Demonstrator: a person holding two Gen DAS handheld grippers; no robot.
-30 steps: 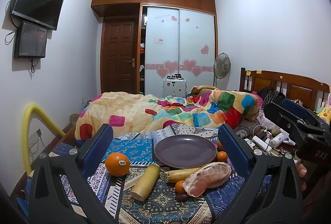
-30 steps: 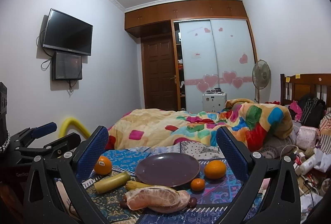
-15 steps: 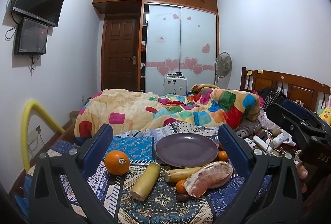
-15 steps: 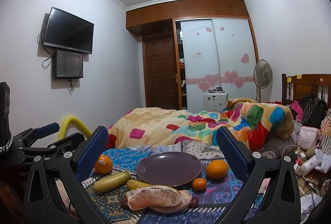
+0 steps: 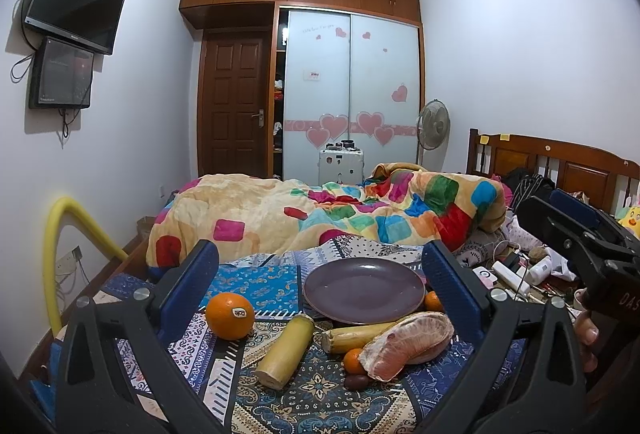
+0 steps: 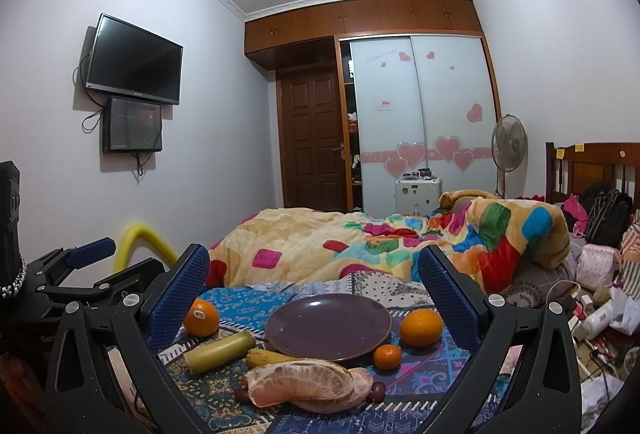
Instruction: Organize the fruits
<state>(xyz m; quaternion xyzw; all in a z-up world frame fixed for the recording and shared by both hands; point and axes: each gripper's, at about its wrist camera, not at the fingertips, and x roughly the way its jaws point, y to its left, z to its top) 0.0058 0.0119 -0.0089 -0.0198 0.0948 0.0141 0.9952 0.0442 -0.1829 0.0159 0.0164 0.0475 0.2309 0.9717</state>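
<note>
Both tongs [image 5: 320, 274] [image 6: 314, 270] spread wide, empty, over purple plate [image 6: 296, 338] ringed by oranges [image 6: 421, 328], pomelo [image 6: 300, 384].

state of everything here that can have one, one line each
purple plate: empty, flat on the cloth
pomelo segments: peeled
stickered orange: whole, unpeeled
left gripper: open, holding nothing
right gripper: open, holding nothing
wardrobe door: slid partly open
TV: off
</note>
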